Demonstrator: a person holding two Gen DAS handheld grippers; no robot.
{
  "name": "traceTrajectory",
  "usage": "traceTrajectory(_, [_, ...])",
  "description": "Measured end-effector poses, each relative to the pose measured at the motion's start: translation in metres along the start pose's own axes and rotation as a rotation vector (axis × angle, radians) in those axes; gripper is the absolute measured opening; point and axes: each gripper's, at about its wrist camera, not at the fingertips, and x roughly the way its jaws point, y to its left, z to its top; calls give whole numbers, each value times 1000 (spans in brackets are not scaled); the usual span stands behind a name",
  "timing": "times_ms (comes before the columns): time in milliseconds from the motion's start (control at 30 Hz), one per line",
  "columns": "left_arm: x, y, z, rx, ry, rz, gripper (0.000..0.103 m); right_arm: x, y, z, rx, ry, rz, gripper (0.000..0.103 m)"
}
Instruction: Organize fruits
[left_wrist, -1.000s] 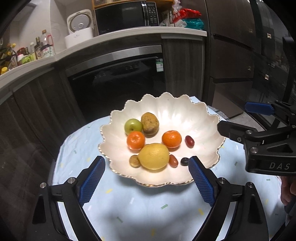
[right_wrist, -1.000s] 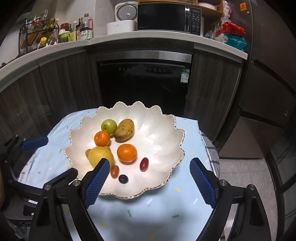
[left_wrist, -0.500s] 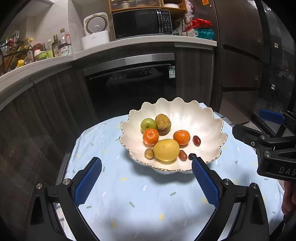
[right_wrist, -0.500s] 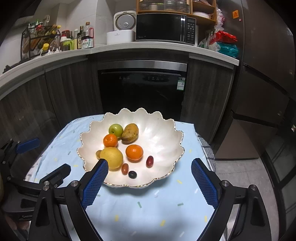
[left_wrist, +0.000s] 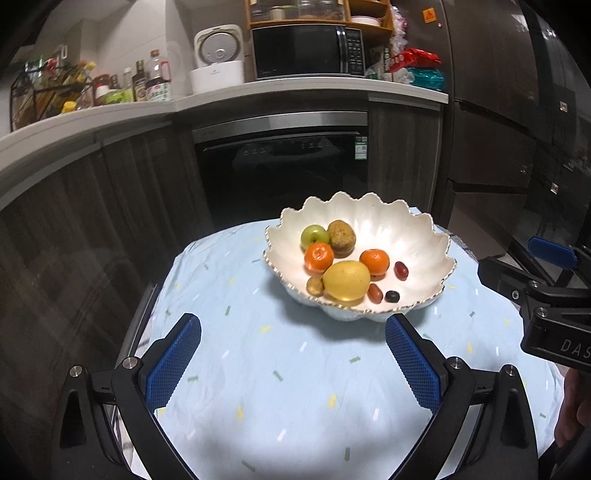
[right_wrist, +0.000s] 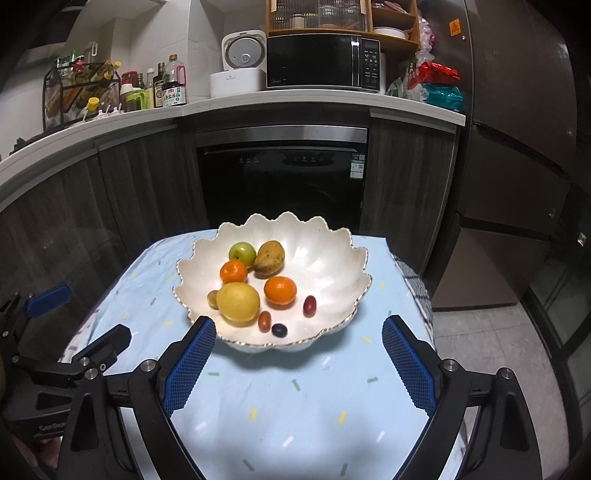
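We hold both tools, left (left_wrist: 291, 363) and right (right_wrist: 298, 363), empty with jaws wide; fruit fills the bowl (right_wrist: 325, 254) mid-frame, so we judge nothing needs grasping.

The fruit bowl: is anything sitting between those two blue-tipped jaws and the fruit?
Nothing visible. Both the left gripper and right gripper hang open over bare tablecloth, short of the bowl. Only the bowl's scalloped rim lies before the lemon and the small dark fruit.
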Motion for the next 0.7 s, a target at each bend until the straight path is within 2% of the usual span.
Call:
traceTrajectory(100, [-7, 3, -8, 1, -10, 27, 102, -5, 4, -7, -1, -5, -2, 93])
traceTrajectory(333, [-22, 10, -23, -29, -8, 30, 102, -18, 10, -22, 16, -20, 10, 93])
traceTrajectory(700, [-41, 18, -49, -48, -2, 55, 102, -28, 17, -51, 33, 14, 24, 93])
